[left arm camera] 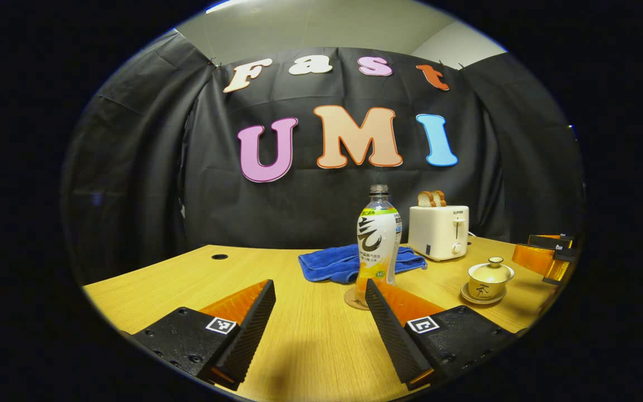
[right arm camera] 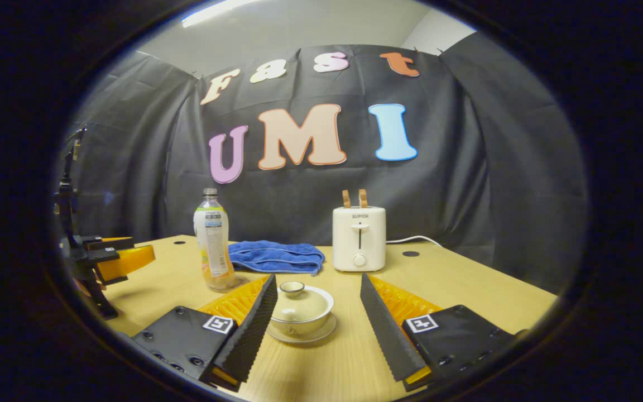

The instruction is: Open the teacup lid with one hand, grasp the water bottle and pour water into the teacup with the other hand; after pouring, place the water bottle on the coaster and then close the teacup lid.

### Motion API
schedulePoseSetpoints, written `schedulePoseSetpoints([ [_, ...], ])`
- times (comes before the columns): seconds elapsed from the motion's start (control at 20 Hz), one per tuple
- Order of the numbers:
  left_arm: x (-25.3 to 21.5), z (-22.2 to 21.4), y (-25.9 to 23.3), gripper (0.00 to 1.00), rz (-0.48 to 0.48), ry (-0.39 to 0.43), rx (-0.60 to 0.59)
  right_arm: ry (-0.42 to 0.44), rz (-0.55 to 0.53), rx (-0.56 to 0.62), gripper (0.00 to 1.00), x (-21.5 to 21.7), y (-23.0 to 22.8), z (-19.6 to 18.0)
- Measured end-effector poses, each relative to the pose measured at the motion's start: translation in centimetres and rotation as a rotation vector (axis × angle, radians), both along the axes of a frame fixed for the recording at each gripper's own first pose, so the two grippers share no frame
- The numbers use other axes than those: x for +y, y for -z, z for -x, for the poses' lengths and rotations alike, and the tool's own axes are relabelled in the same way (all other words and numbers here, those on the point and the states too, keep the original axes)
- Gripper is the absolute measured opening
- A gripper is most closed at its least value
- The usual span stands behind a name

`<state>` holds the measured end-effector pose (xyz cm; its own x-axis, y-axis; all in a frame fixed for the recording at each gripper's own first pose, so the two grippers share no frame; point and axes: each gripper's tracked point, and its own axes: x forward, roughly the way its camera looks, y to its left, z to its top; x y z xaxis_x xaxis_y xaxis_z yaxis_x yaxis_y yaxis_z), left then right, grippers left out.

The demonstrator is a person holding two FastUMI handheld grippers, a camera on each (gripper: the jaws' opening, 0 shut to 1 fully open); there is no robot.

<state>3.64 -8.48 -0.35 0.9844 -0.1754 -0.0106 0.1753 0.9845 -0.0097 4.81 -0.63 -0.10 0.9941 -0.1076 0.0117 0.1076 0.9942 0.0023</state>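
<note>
The wooden table (right arm camera: 466, 290) is carrying a toaster (right arm camera: 359, 238) with two bread slices (right arm camera: 354, 198) sticking up from its slots. The capless water bottle (left arm camera: 378, 239), partly filled with pale drink, is standing on a coaster (left arm camera: 353, 300). The teacup (right arm camera: 300, 311) is sitting lidded on its saucer. Both the left gripper (left arm camera: 320, 319) and right gripper (right arm camera: 317, 318) are gaping wide, holding nothing.

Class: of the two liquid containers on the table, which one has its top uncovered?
The clear plastic drink bottle on the round coaster: its neck has no cap, while the cream porcelain teacup wears its lid.
</note>
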Motion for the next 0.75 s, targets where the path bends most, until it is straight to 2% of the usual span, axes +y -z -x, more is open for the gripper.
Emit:
schedulePoseSetpoints([
  [0.15,0.92,0.60,-0.07,0.94,-0.002,-0.045,0.001,0.023,0.001,-0.001,0.97,-0.40,0.03,0.51],
  [0.75,1.00,1.10,-0.14,0.94,-0.004,-0.056,0.002,0.051,0.002,-0.002,0.97,-0.91,-0.03,0.96],
])
